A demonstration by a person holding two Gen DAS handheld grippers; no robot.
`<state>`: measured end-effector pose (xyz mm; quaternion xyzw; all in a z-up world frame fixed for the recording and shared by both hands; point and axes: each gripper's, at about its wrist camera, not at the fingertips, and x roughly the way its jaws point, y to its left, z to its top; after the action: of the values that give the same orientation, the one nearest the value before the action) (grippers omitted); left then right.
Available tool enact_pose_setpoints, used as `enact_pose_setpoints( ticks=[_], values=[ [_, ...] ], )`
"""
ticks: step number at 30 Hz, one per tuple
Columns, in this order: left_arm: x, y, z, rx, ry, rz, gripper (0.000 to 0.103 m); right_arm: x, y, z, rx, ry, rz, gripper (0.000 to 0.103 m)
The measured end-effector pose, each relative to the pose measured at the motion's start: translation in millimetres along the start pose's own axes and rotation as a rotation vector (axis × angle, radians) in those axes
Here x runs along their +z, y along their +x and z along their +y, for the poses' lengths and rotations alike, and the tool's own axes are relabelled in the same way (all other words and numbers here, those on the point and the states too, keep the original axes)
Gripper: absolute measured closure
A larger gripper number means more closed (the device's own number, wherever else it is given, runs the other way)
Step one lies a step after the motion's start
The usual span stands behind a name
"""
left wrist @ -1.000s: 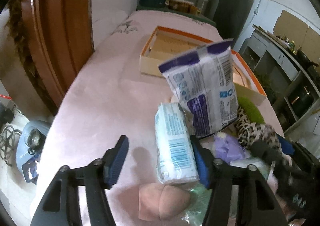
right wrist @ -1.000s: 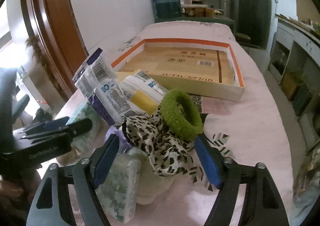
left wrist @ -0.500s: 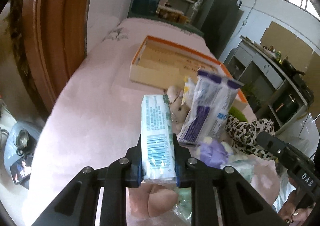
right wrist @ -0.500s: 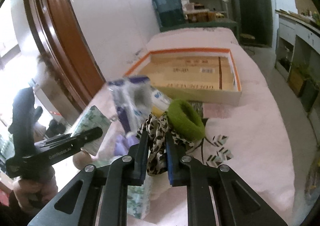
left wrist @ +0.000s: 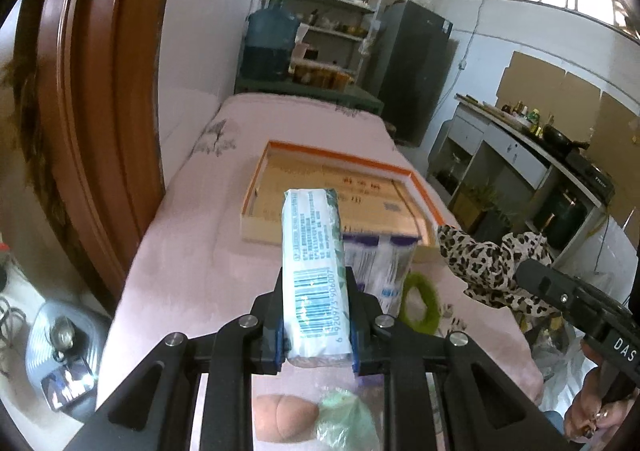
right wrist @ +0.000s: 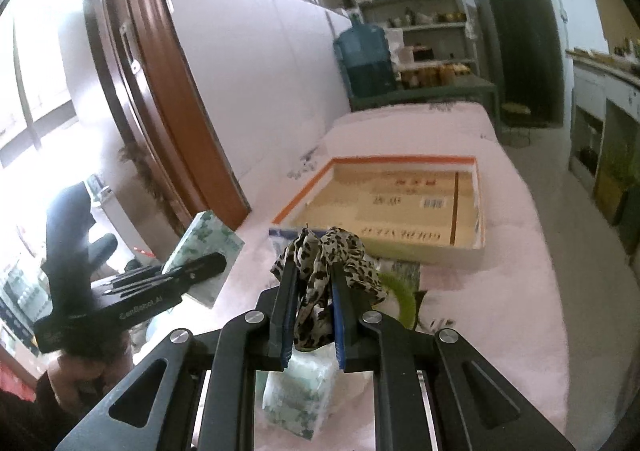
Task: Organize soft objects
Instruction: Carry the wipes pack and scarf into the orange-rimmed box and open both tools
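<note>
My left gripper (left wrist: pixel 315 279) is shut on a white and blue tissue pack (left wrist: pixel 312 235), held up above the pink table; the right wrist view shows that pack (right wrist: pixel 204 247) at the left. My right gripper (right wrist: pixel 314 275) is shut on a leopard-print fabric piece (right wrist: pixel 332 255), which also hangs at the right of the left wrist view (left wrist: pixel 480 267). Beyond both lies a shallow cardboard tray with an orange rim (left wrist: pixel 256 207) (right wrist: pixel 400 253). On the table lie a green hair band (left wrist: pixel 418 303), a purple and white pack (left wrist: pixel 380 267) and a green-patterned pack (right wrist: pixel 296 399).
A peach-coloured soft item (left wrist: pixel 280 415) and a crumpled green bag (left wrist: pixel 344 419) lie near the table's front edge. A brown door frame (left wrist: pixel 92 131) stands to the left, with a small fan (left wrist: pixel 60 351) on the floor. A counter (left wrist: pixel 520 155) lines the right wall.
Both grippers stood open over the pile a second ago. The left closed on the tissue pack and the right on the leopard fabric, and both have lifted their items upward.
</note>
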<state>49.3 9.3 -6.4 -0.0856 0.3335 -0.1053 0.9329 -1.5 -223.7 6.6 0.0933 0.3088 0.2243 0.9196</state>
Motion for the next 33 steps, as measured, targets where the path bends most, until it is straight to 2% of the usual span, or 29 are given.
enact_pose_setpoints(
  ticks=[7, 15, 22, 33],
  values=[
    [41, -2, -1, -0.008, 0.035, -0.05, 0.08, 27, -15, 0, -0.045, -0.08, -0.07, 0.088],
    [94, 34, 3, -0.006, 0.042, -0.045, 0.08, 62, -10, -20, -0.087, -0.116, -0.122, 0.088],
    [120, 85, 10, -0.001, 0.01, 0.016, 0.08, 92, 22, -40, -0.131, -0.135, -0.125, 0.088],
    [133, 149, 9, -0.002, 0.008, 0.102, 0.08, 122, 89, -81, -0.148, -0.078, -0.051, 0.088]
  ],
)
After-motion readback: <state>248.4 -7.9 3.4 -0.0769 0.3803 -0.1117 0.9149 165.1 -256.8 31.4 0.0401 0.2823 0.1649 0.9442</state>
